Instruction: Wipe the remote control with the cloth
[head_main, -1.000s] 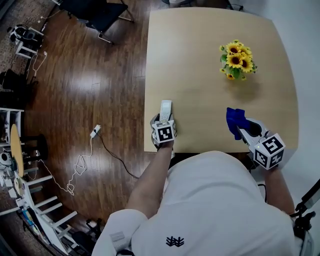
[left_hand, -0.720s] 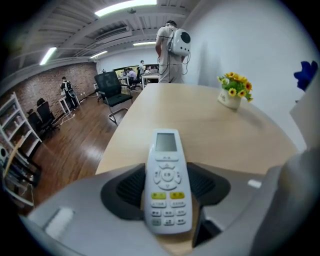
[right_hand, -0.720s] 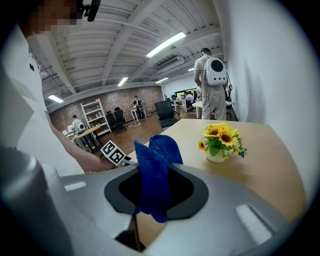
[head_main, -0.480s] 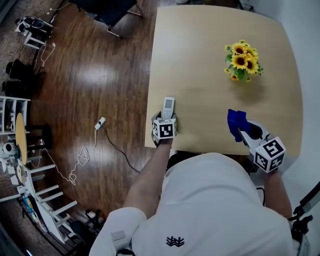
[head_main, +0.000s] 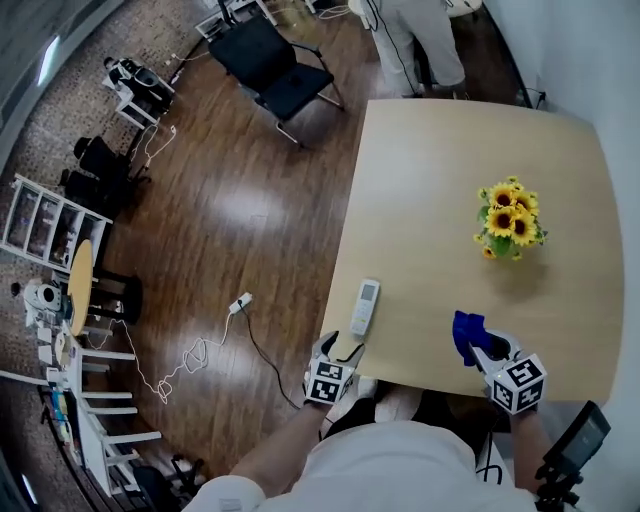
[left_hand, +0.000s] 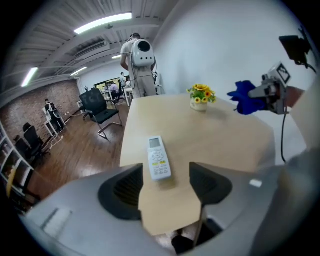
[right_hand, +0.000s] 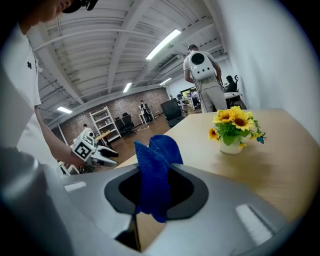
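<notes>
Remote control (head_main: 365, 306): flat on table (head_main: 440, 180), buttons up, near left edge and near corner. Left gripper (head_main: 339, 347): jaws apart, just been opening, nothing between them; off table's near corner, aimed at remote, not touching it. Right gripper (head_main: 480, 348): jaws clamped on blue cloth (head_main: 465, 330), folds standing up between pads, over table's near edge, well apart from remote. Sunflowers (head_main: 510, 218): farther back on table.

the desk (head_main: 450, 180) is pale matt wood, the floor (head_main: 230, 210) glossy dark wood. the cloth (head_main: 466, 333) looks nubbly, the remote control (head_main: 365, 306) smooth plastic.
</notes>
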